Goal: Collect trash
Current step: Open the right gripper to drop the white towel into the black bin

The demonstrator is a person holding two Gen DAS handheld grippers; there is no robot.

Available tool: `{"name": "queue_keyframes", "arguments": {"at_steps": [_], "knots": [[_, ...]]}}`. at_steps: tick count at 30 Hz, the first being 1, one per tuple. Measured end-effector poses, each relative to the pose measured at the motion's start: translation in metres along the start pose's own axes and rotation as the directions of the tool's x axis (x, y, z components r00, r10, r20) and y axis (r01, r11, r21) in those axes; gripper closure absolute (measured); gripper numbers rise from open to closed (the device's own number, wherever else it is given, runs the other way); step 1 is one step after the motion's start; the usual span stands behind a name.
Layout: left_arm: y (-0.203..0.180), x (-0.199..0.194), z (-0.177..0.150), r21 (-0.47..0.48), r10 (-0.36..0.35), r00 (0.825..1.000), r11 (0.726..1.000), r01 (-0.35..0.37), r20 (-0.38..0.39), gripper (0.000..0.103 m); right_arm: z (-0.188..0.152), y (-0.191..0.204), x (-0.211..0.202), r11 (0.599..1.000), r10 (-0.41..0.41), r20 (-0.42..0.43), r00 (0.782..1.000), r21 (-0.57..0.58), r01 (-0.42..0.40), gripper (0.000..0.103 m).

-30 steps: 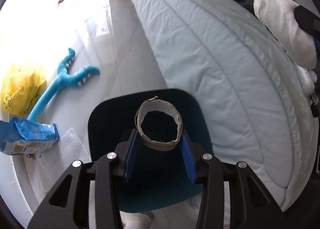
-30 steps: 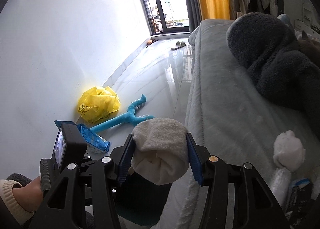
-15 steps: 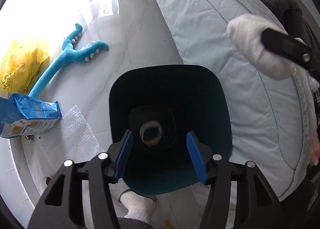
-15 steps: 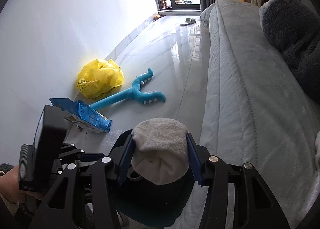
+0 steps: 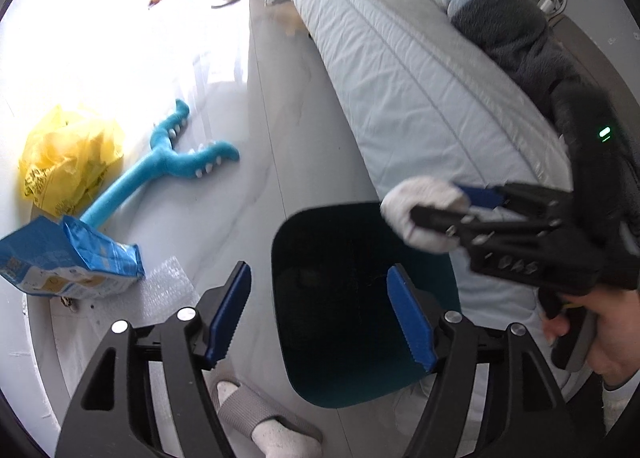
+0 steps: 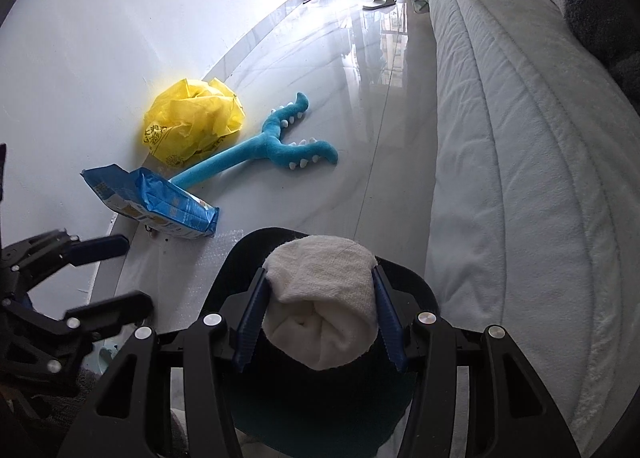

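Now, white cloth wad (image 6: 324, 306) pinched in right gripper (image 6: 320, 322) over teal bin (image 5: 340, 338), left gripper (image 5: 320, 314) spread, just opening, empty.

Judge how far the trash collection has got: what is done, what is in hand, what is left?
Done: the left claw stands open and empty beside the dark bin; its jaws have just been opening. In hand: the right claw grips a white cloth wad over the bin. Left: the blue packet, yellow bag and bubble wrap lie on the floor.
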State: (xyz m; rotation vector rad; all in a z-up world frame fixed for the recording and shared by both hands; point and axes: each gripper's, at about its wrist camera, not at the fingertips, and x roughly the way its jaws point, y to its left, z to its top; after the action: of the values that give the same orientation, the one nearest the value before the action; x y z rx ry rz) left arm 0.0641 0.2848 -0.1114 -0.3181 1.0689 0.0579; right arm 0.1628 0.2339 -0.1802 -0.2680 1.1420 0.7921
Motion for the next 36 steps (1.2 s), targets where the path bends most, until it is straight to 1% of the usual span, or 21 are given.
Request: {"name": "queue_keyframes", "arguments": {"at_steps": [3, 6, 10, 14, 16, 22, 23, 25, 27, 29, 34, 35, 36], "knots": [[0.001, -0.012, 0.004, 0.008, 0.006, 0.998, 1.0, -0.006, 0.055, 0.028, -0.003, 0.004, 0.013, 1.0, 0.002, -0.028, 1.0, -0.003, -0.002, 0.051], [0.002, -0.024, 0.008, 0.012, 0.019, 0.993, 1.0, -0.02, 0.114, 0.028, -0.005, 0.01, 0.022, 1.0, -0.002, -0.052, 0.999, -0.017, 0.001, 0.051], [0.003, -0.041, 0.012, 0.021, 0.037, 0.979, 0.999, -0.042, 0.2, 0.028, -0.009, 0.017, 0.035, 0.999, -0.006, -0.079, 0.997, -0.033, 0.004, 0.051], [-0.001, -0.055, 0.016, 0.028, 0.048, 0.962, 0.998, -0.057, 0.268, 0.028, -0.014, 0.019, 0.044, 0.999, -0.012, -0.112, 0.994, -0.041, 0.008, 0.051], [-0.004, -0.062, 0.017, 0.038, 0.066, 0.949, 0.996, -0.082, 0.307, 0.028, -0.016, 0.017, 0.046, 0.999, -0.013, -0.125, 0.992, -0.041, 0.008, 0.051], [-0.014, -0.081, 0.023, 0.042, 0.068, 0.912, 0.995, -0.092, 0.404, 0.028, -0.021, 0.018, 0.051, 0.999, -0.01, -0.158, 0.987, -0.049, 0.002, 0.05], [-0.016, -0.085, 0.023, 0.045, 0.07, 0.906, 0.994, -0.097, 0.418, 0.028, -0.022, 0.019, 0.05, 0.999, -0.007, -0.159, 0.987, -0.049, 0.0, 0.048], [-0.021, -0.092, 0.024, 0.053, 0.076, 0.89, 0.992, -0.112, 0.45, 0.028, -0.024, 0.021, 0.047, 0.999, 0.001, -0.16, 0.987, -0.049, -0.009, 0.046], [-0.027, -0.097, 0.025, 0.059, 0.079, 0.876, 0.991, -0.121, 0.476, 0.028, -0.027, 0.025, 0.043, 0.998, 0.007, -0.158, 0.987, -0.053, -0.016, 0.042], [-0.03, -0.101, 0.024, 0.06, 0.081, 0.868, 0.99, -0.126, 0.49, 0.025, -0.03, 0.028, 0.039, 0.998, 0.006, -0.156, 0.988, -0.062, -0.016, 0.033], [-0.044, -0.11, 0.027, 0.056, 0.065, 0.851, 0.992, -0.11, 0.521, 0.023, -0.035, 0.032, 0.028, 0.997, 0.025, -0.141, 0.99, -0.075, -0.036, 0.028], [-0.048, -0.113, 0.027, 0.057, 0.066, 0.844, 0.992, -0.113, 0.532, 0.023, -0.035, 0.032, 0.024, 0.996, 0.029, -0.134, 0.991, -0.078, -0.039, 0.028], [-0.054, -0.116, 0.028, 0.058, 0.077, 0.831, 0.99, -0.131, 0.552, 0.022, -0.035, 0.031, 0.018, 0.996, 0.03, -0.122, 0.992, -0.082, -0.04, 0.028]]}}
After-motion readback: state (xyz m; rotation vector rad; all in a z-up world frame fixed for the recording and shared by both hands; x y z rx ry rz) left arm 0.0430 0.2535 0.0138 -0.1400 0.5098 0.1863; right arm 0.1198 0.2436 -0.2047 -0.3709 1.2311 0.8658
